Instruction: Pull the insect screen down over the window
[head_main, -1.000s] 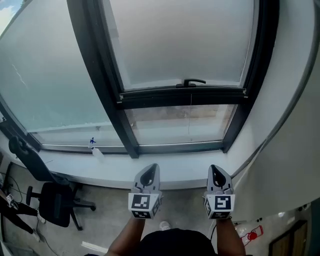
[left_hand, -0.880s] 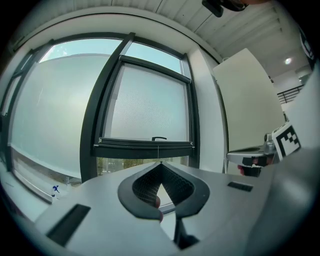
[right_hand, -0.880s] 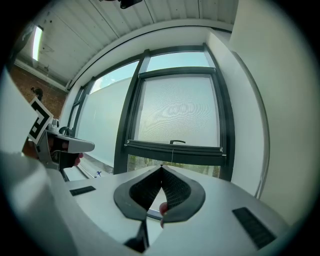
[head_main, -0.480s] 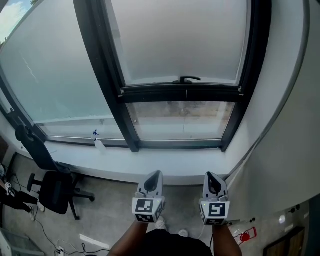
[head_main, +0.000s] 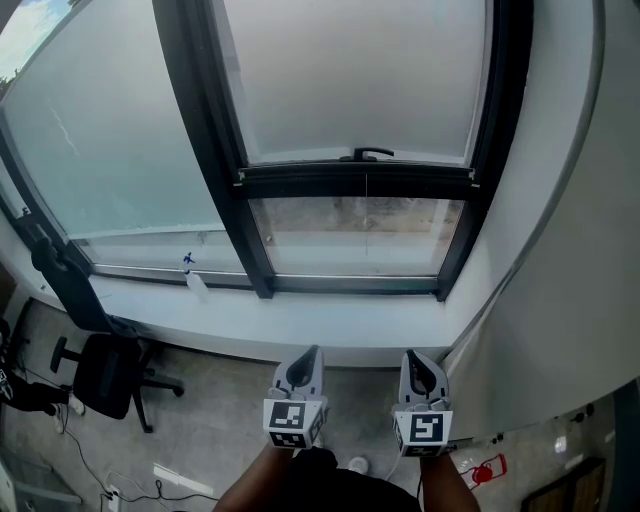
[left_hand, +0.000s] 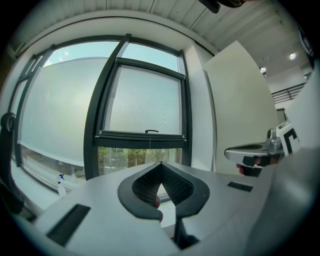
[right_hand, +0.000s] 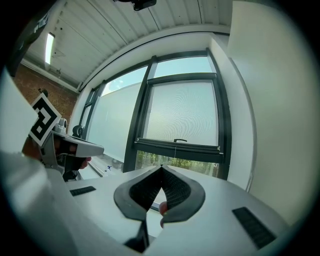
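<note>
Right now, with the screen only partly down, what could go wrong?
The handle is small; the left gripper and right gripper are shut and well short of it, so a hurried grab might miss. Pulling off-centre might skew the screen. A low reach could knock the bottle on the sill.

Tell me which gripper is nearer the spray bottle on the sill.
Left. The left gripper hangs below-right of the spray bottle; the right gripper is farther right.
</note>
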